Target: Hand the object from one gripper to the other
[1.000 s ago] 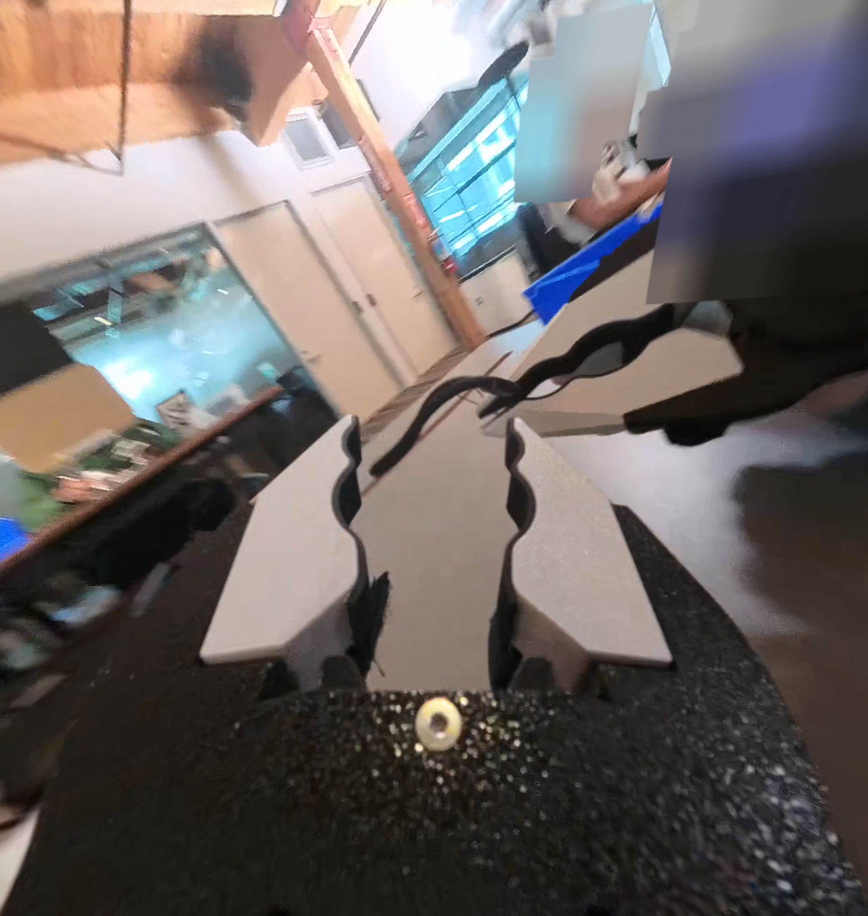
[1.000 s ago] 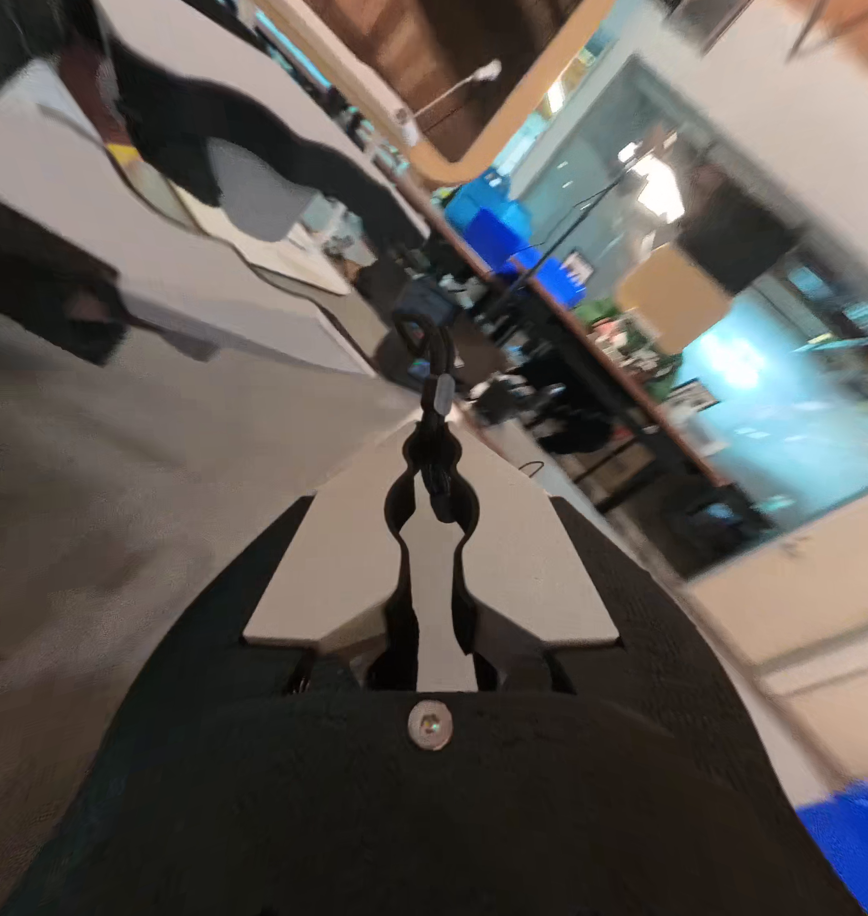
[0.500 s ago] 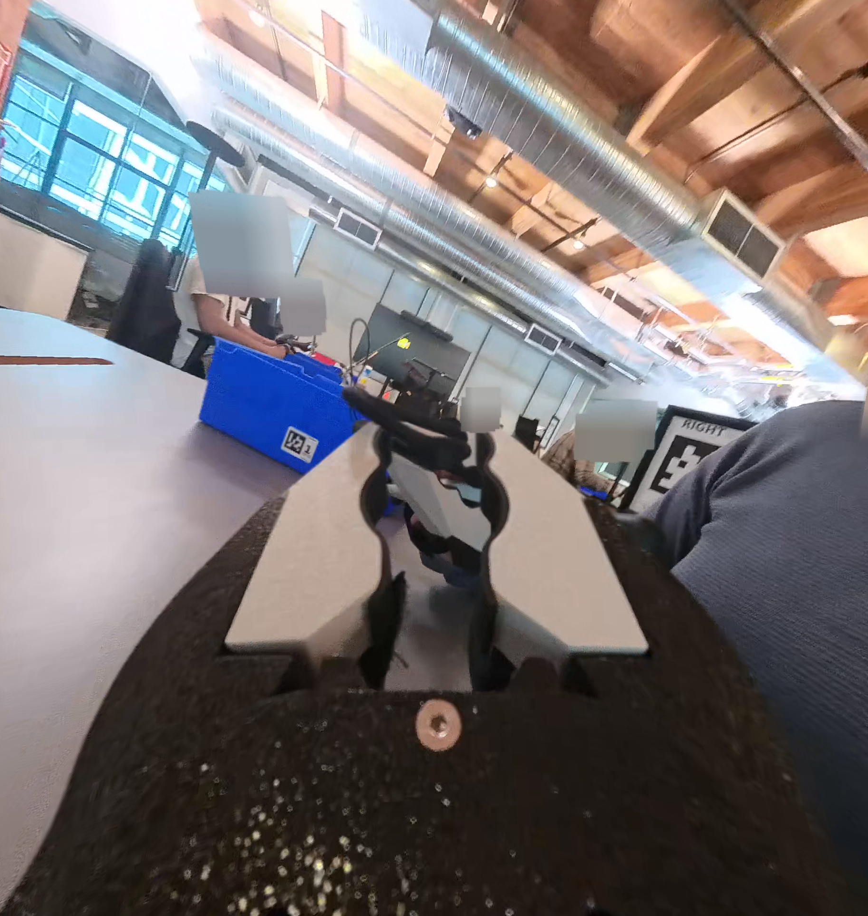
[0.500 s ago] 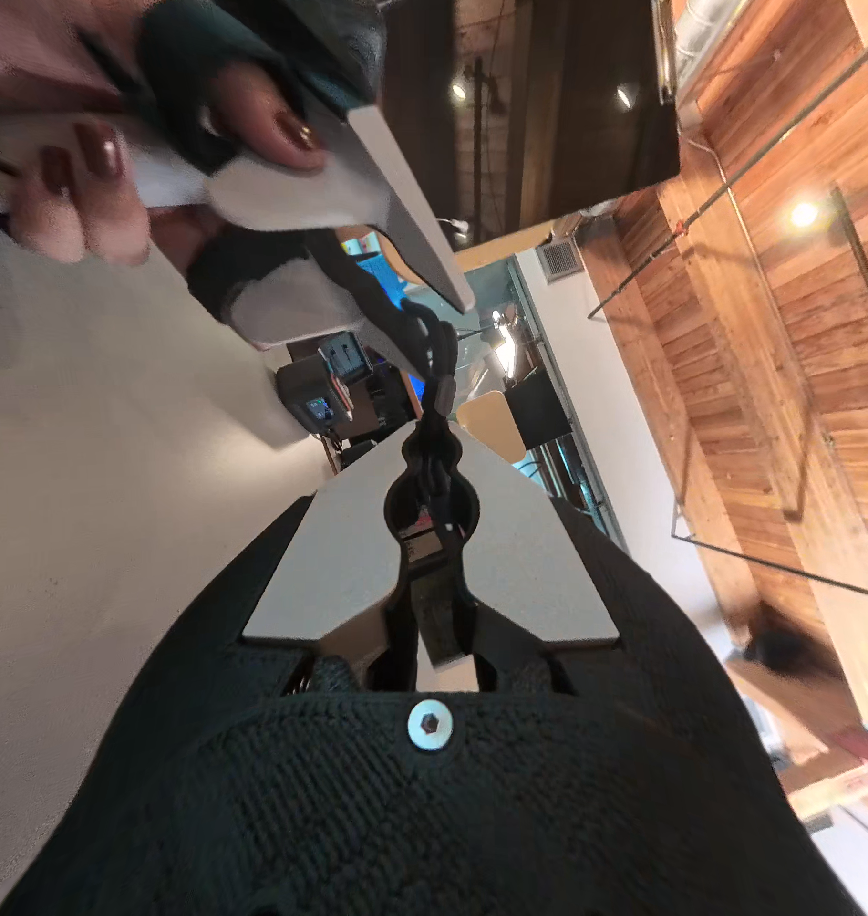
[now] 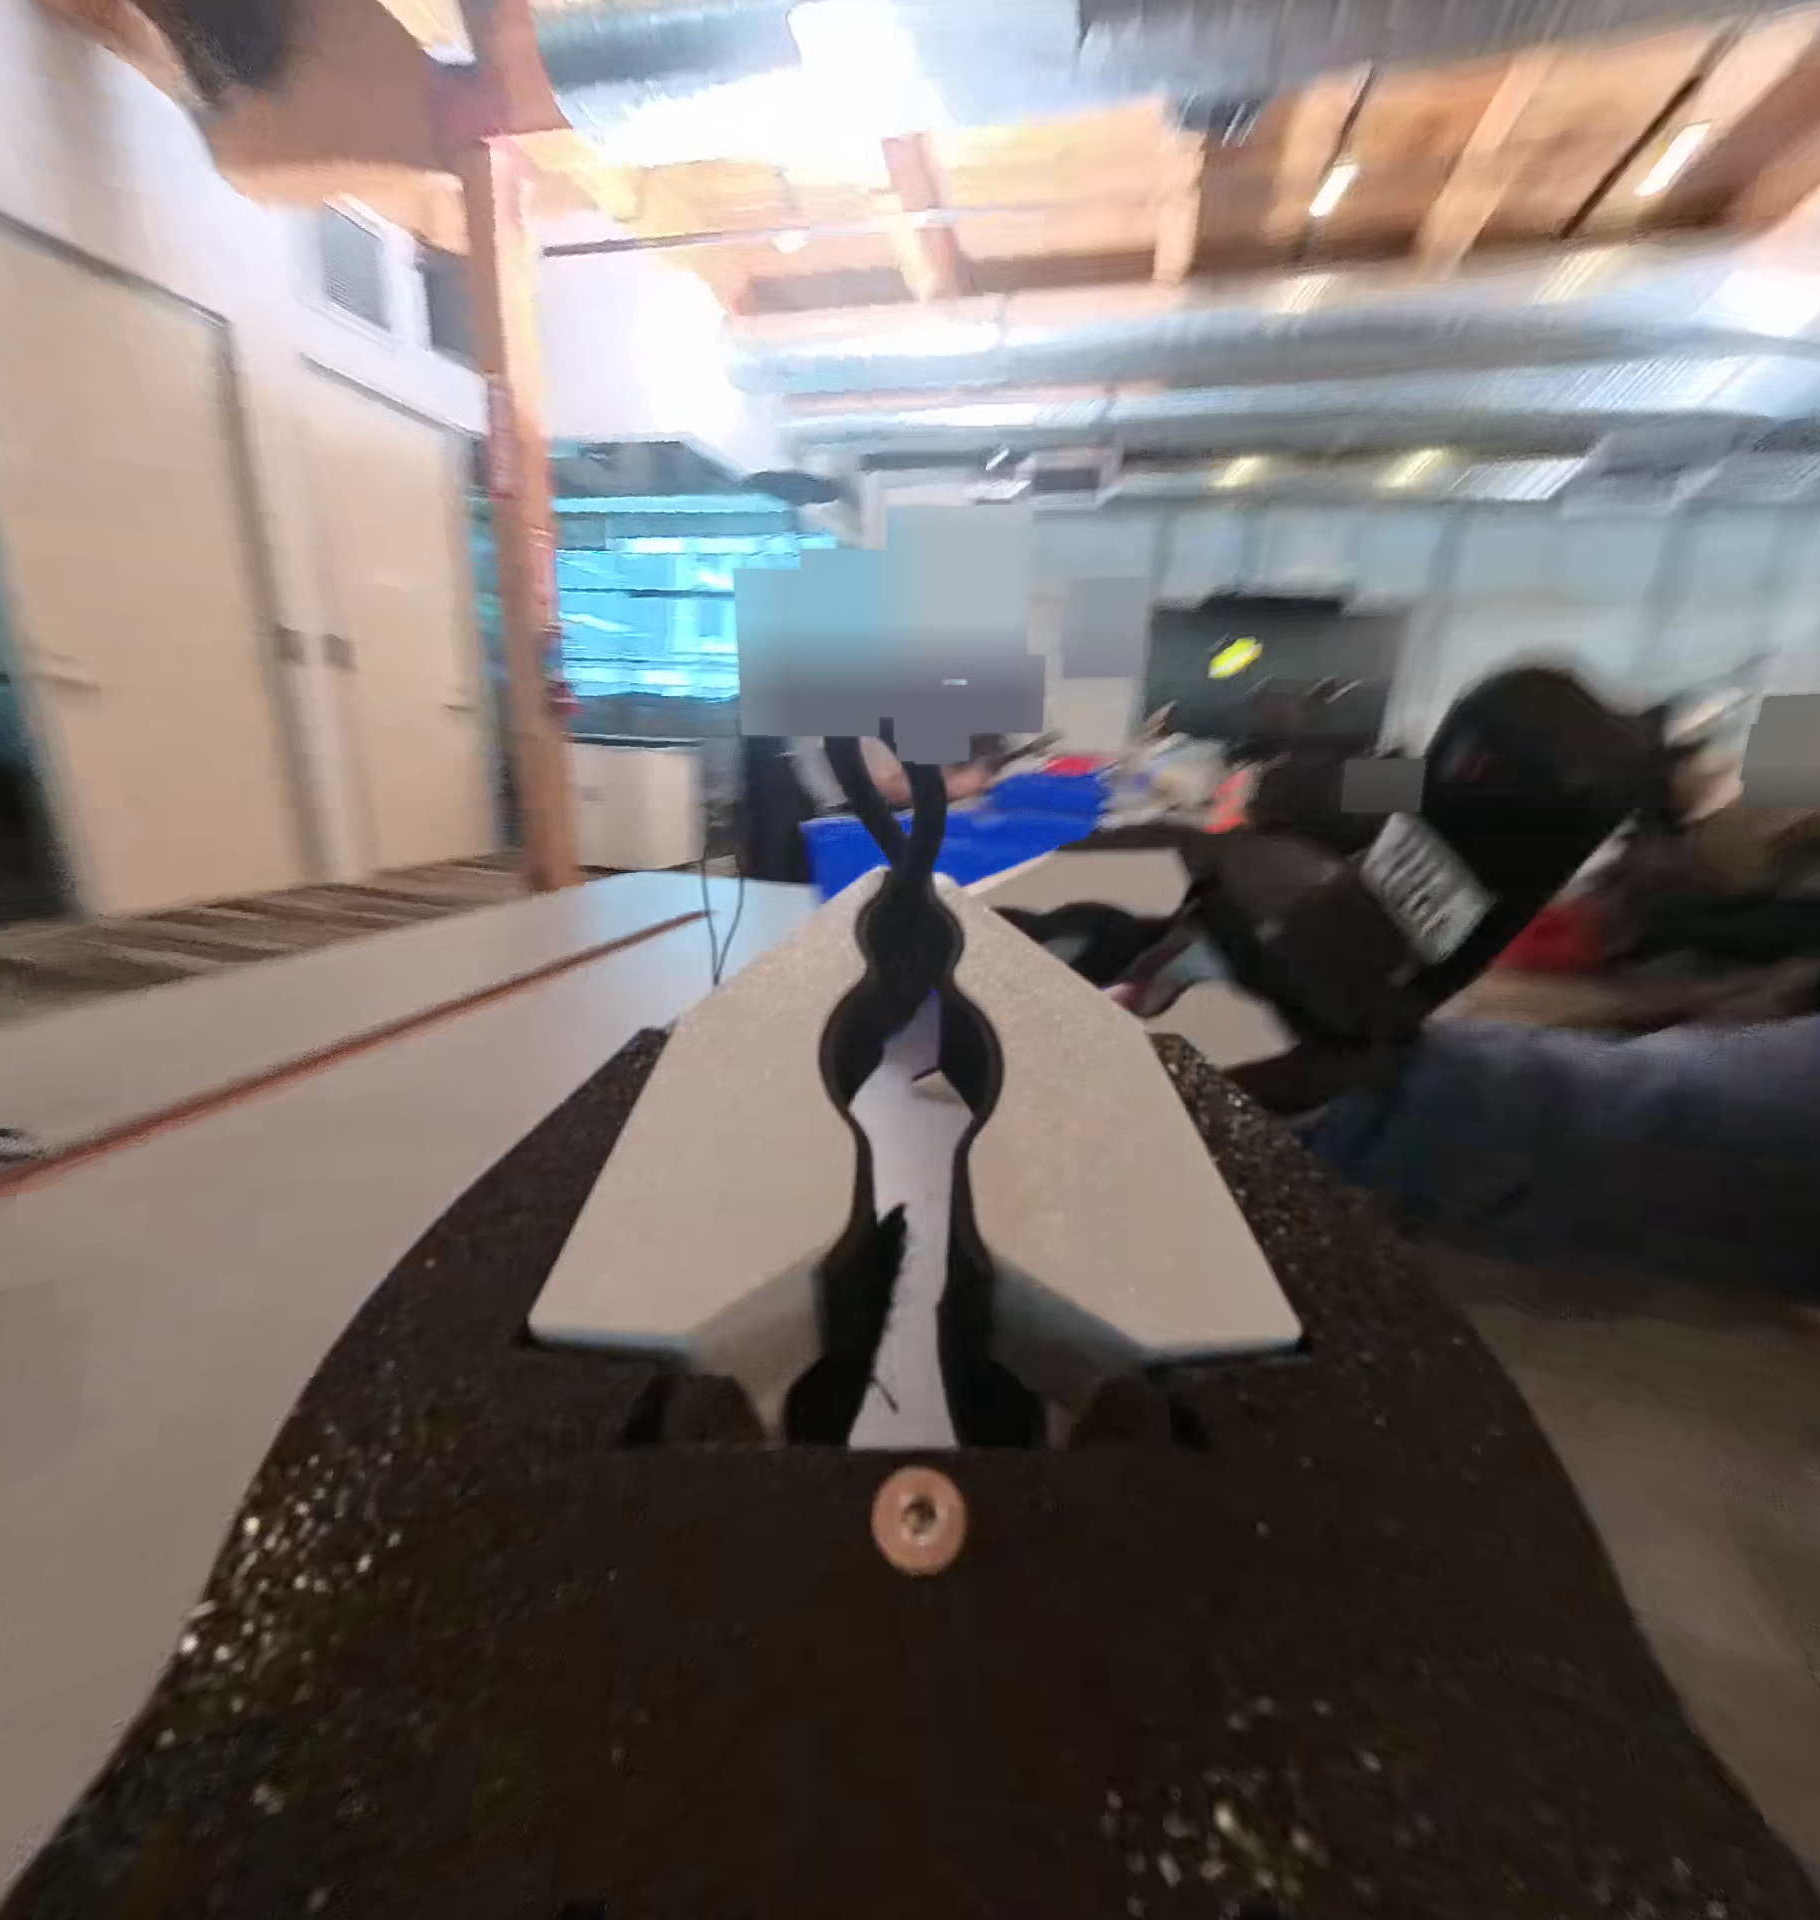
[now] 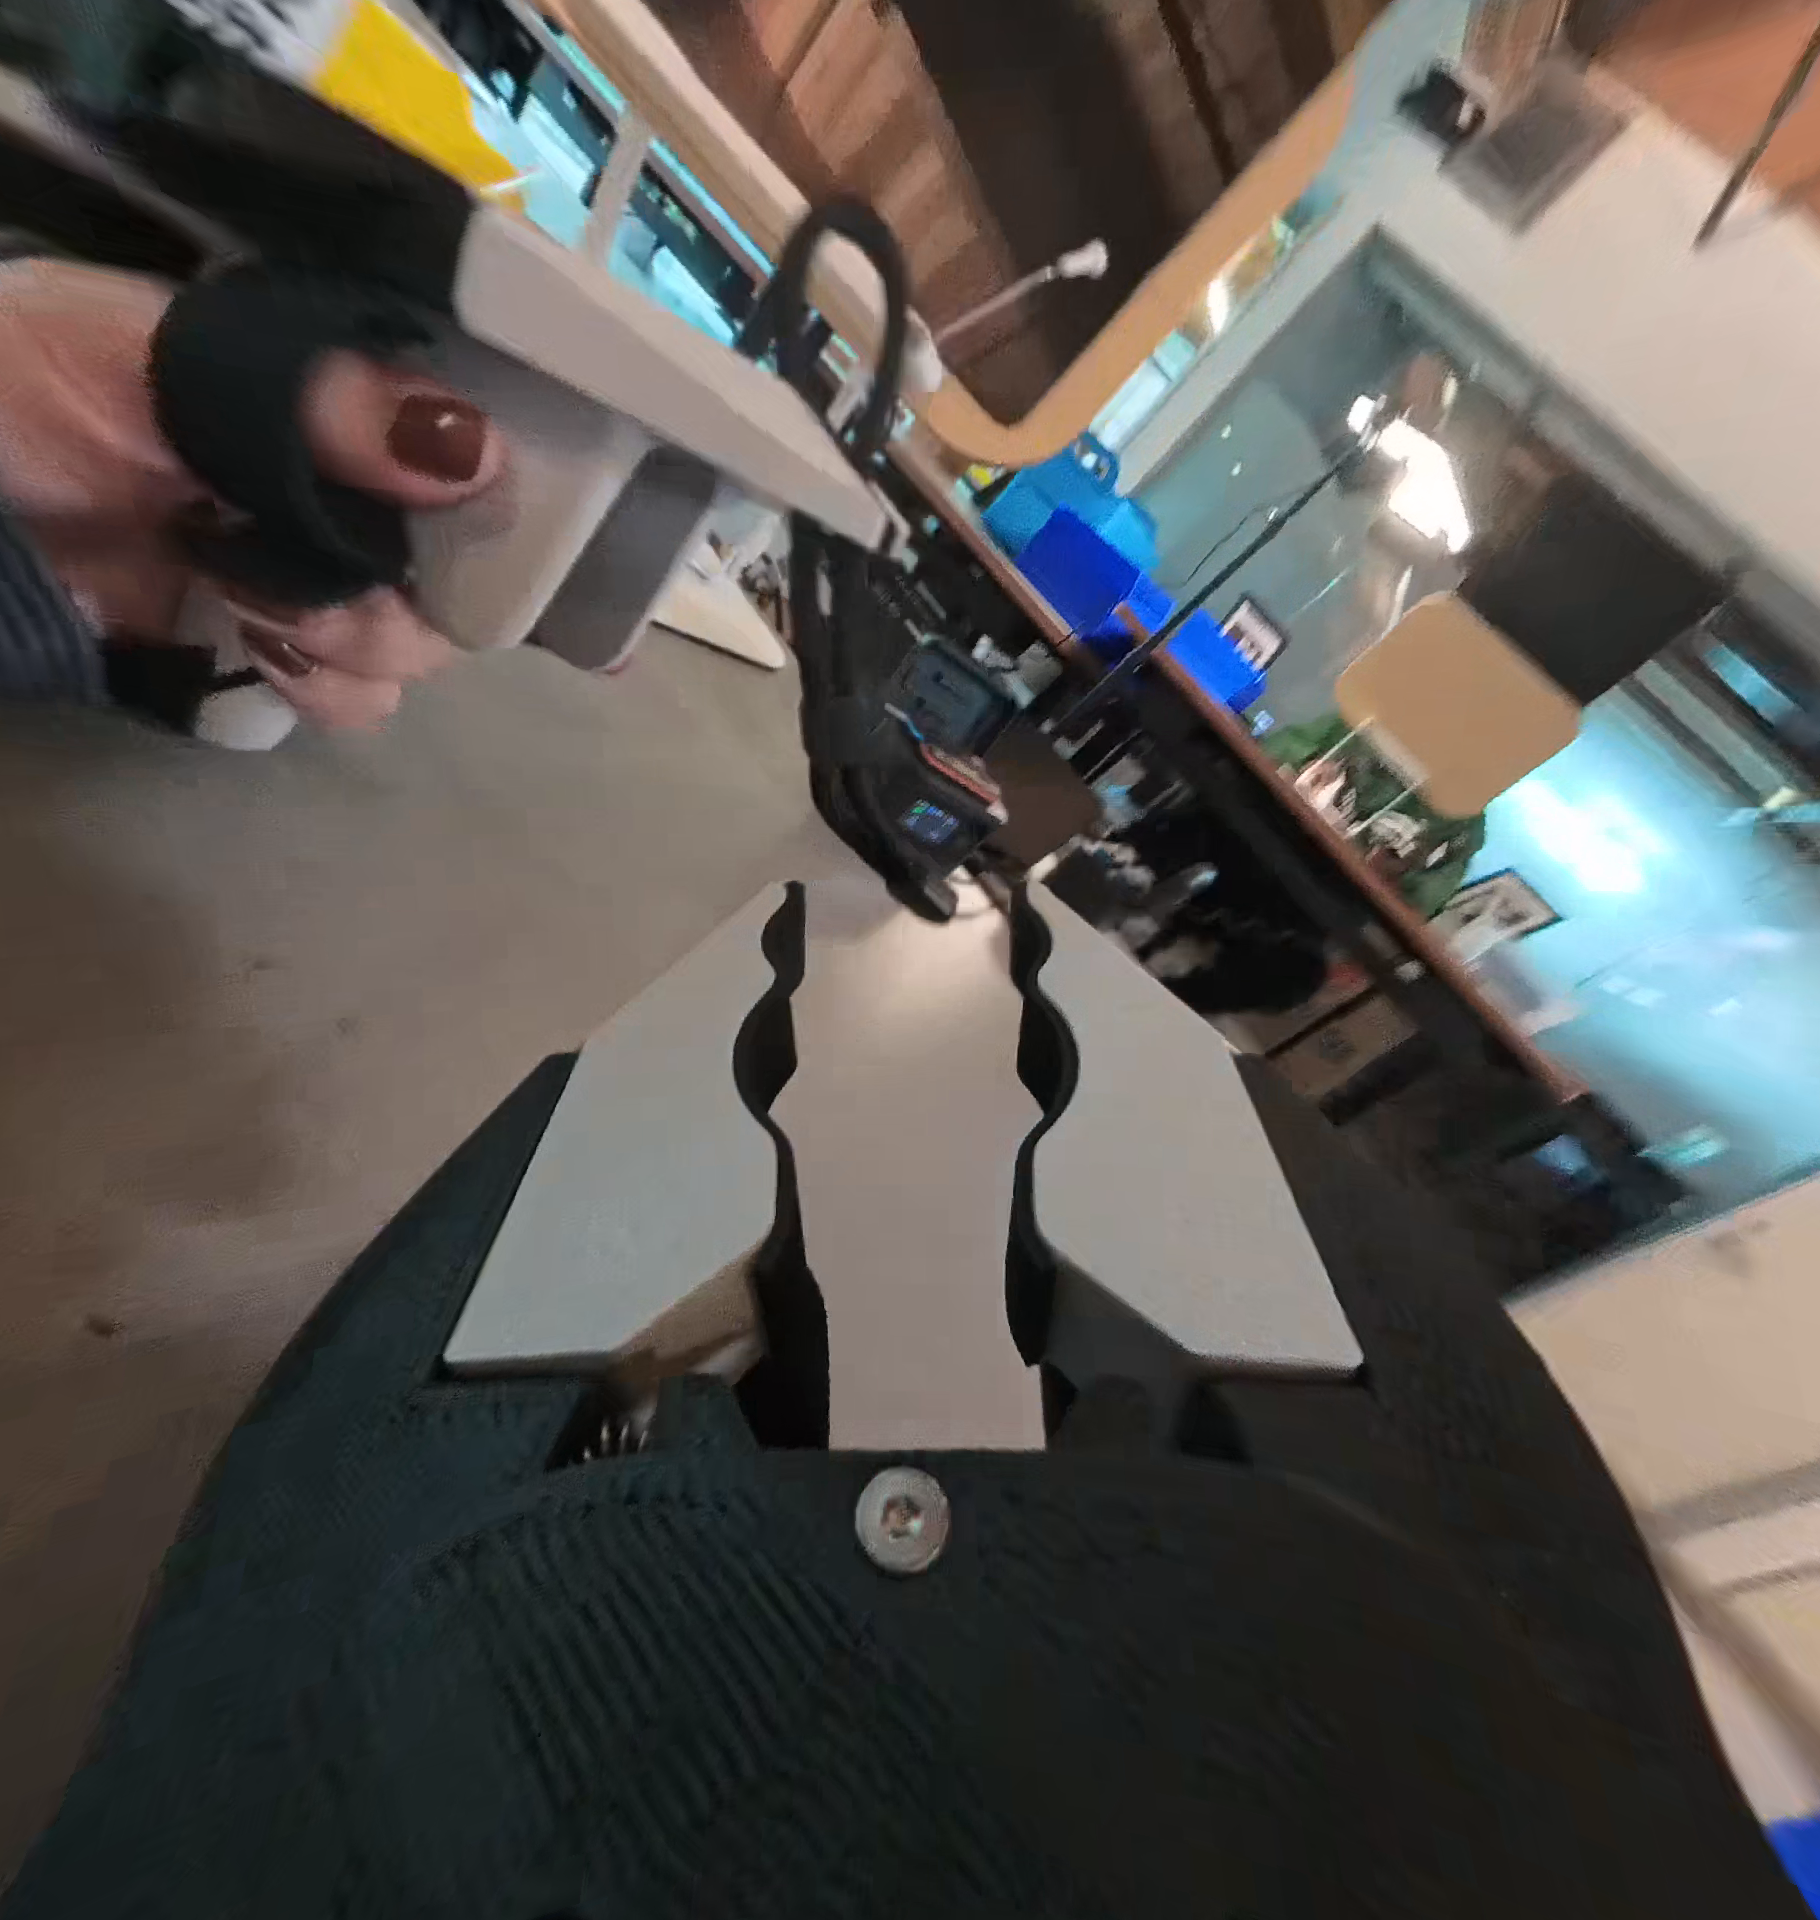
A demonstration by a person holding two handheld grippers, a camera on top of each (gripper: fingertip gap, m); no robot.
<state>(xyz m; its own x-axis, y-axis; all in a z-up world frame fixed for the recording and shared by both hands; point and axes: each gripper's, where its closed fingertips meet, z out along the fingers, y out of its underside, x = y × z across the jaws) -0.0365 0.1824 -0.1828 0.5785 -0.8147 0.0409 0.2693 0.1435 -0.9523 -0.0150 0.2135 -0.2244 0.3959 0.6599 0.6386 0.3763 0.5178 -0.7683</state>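
The object is a thin black looped cord (image 5: 882, 805). My left gripper (image 5: 906, 896) is shut on it, and the loop sticks out past the fingertips. In the right wrist view the left gripper (image 6: 856, 507) is at the upper left, held by a hand in a black fingerless glove (image 6: 262, 436), with the cord (image 6: 888, 301) looping up from its tip. My right gripper (image 6: 906, 902) is open and empty, lower than the left gripper's tip and apart from it. Both views are motion-blurred.
A pale table (image 6: 262, 987) lies under both grippers and also shows in the left wrist view (image 5: 210, 1195). A small black device with a lit screen (image 6: 932, 774) stands just beyond the right fingertips. Blue bins (image 6: 1082, 540) and cluttered desks are farther off. A dark sleeve (image 5: 1612, 1122) is at the right. There is about 6 cm between the tips of the two grippers.
The right gripper, shut on the cord before, has opened and let it go. The left gripper has closed on the cord and now holds it alone. The grippers have drawn apart.
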